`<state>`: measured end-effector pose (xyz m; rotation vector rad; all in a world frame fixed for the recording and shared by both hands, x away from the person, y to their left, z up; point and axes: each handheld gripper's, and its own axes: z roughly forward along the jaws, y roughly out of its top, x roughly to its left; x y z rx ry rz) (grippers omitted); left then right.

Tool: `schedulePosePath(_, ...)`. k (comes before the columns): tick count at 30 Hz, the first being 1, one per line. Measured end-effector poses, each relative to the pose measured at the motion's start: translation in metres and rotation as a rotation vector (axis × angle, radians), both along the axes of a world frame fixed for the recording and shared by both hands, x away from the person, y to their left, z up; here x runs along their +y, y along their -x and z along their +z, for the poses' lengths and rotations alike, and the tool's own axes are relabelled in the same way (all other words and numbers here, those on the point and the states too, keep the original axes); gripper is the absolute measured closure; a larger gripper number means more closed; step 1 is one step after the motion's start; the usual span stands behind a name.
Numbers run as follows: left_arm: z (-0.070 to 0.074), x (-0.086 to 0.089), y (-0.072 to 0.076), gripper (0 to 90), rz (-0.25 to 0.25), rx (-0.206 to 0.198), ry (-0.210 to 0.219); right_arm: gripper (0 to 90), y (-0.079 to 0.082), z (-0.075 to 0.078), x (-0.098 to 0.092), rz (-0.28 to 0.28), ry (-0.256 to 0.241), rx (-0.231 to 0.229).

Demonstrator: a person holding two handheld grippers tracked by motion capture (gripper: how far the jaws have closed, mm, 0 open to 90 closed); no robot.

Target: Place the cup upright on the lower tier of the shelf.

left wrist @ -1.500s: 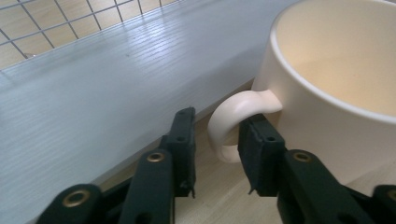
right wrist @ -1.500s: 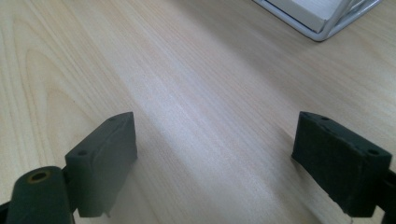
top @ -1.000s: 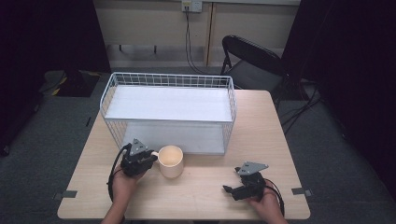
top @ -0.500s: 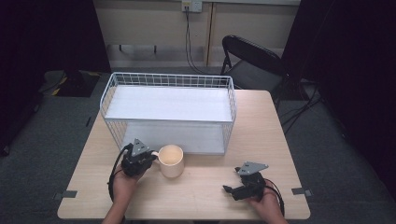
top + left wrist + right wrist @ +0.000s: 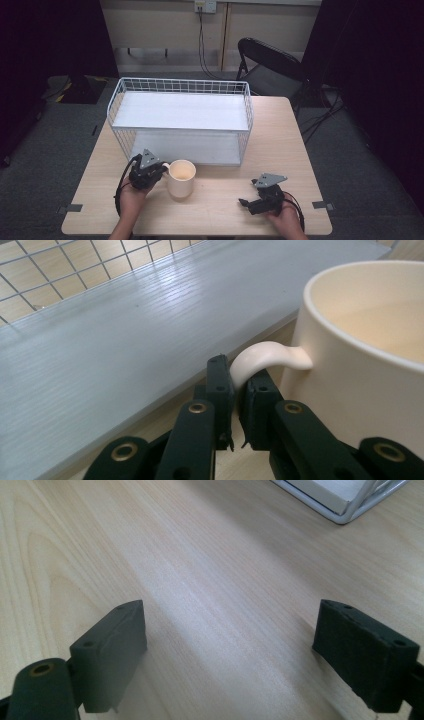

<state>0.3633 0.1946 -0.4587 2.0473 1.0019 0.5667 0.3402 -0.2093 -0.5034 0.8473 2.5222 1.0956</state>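
Observation:
A cream mug stands upright on the wooden table, just in front of the white wire rack. My left gripper is at the mug's left, shut on its curved handle; the left gripper view has the two jaws pinching the handle close to the mug's wall. My right gripper rests near the table's front right, apart from the mug. It stands open, with bare wood between its fingers.
The two-shelf wire rack fills the middle and back of the table, and its corner lies ahead of the right gripper. A black folding chair stands behind the table's far right. Bare wood lies between mug and right gripper.

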Motion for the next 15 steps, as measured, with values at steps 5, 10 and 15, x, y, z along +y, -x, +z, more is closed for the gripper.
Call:
schedulePosePath(5, 0.0015, 0.0017, 0.001, 84.9, -0.001, 0.006, 0.004, 13.0, 0.0, 0.0, 0.0, 0.0, 0.0, 0.0)
schedulePosePath(10, 0.0038, 0.0035, 0.0017, 84.9, 0.011, -0.004, 0.013, 13.0, 0.0, 0.0, 0.0, 0.0, 0.0, 0.0)
schedulePosePath(15, 0.0062, 0.0039, 0.0015, 85.0, 0.029, -0.01, 0.028, 12.9, 0.0, 0.0, 0.0, 0.0, 0.0, 0.0)
